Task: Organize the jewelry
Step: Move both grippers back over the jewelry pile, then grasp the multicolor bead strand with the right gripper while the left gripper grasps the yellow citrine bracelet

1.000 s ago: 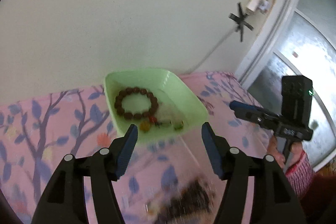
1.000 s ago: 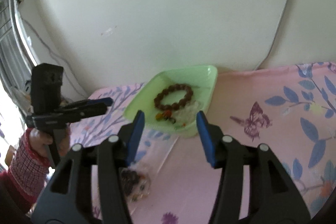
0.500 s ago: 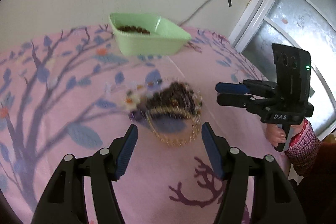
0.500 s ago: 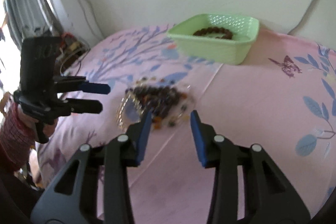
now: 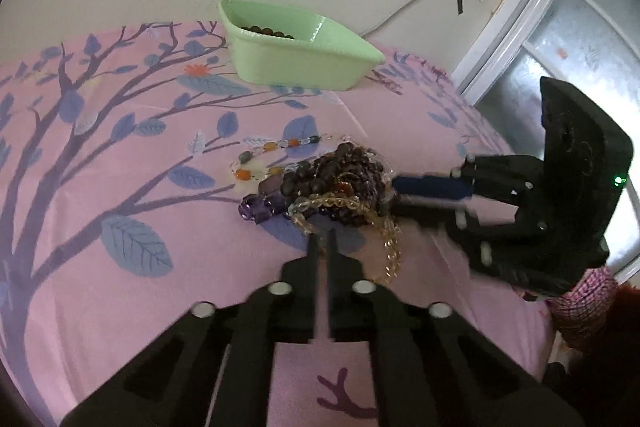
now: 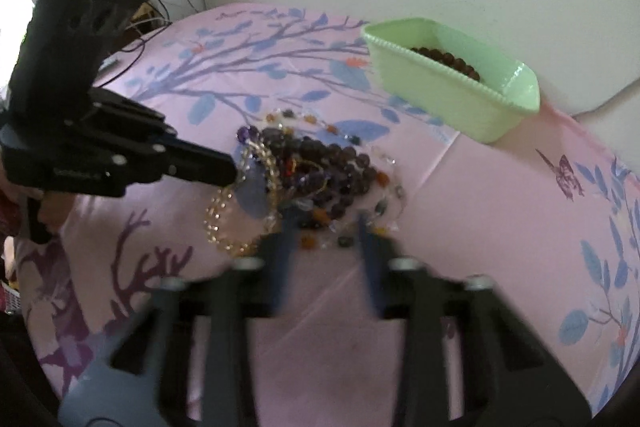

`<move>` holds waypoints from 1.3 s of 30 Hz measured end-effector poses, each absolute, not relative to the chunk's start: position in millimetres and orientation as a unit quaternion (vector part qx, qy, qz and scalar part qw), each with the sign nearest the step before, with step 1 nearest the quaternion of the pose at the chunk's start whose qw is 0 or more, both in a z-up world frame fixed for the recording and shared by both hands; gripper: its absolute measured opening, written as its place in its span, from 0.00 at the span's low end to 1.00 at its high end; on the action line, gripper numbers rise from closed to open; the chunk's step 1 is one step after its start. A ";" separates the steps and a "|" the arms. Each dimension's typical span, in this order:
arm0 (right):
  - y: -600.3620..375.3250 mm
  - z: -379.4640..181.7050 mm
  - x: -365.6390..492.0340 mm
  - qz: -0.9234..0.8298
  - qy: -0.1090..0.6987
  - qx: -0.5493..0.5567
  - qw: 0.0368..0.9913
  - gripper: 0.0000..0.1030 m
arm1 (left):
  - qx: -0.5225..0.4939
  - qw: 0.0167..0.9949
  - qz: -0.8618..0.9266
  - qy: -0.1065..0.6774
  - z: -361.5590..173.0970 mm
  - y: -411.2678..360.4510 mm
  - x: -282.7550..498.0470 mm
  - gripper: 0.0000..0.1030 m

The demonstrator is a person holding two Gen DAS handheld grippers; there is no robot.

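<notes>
Beaded jewelry pile lies just ahead of left gripper's near-closed jaws; right gripper's jaws apart.

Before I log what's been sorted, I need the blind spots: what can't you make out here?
- Green tray: both views; its near wall hides everything inside except part of a brown bead bracelet.
- Jewelry pile: both views; strands overlap, so no piece count.
- Left gripper: left view; whether its nearly shut, motion-blurred fingers pinch the yellow bead strand.
- Right gripper: right view; blurred fingertips.
</notes>
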State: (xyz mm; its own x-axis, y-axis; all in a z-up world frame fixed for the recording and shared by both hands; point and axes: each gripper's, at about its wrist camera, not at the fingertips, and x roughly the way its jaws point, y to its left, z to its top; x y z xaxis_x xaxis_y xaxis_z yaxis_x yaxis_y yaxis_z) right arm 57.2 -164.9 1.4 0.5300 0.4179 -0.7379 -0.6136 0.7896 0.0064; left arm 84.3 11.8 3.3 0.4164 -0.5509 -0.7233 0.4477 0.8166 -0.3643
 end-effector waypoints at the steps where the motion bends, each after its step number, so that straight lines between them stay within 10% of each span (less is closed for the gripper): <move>1: -170.7 3.8 54.8 0.293 0.381 -0.122 0.868 0.05 | -0.057 0.842 -0.297 0.447 5.2 14.1 80.3 0.03; 19: -286.4 132.2 -9.2 0.261 0.249 0.067 0.930 0.05 | 0.030 0.864 -0.329 0.379 43.6 -15.1 13.7 0.03; 33: -259.2 65.8 7.7 0.313 0.336 0.108 0.882 0.06 | 0.166 0.849 -0.303 0.401 9.7 -40.2 34.8 0.03; 39: -246.6 32.0 17.7 0.327 0.368 0.135 0.860 0.43 | 0.158 0.847 -0.312 0.401 7.7 -39.5 36.2 0.04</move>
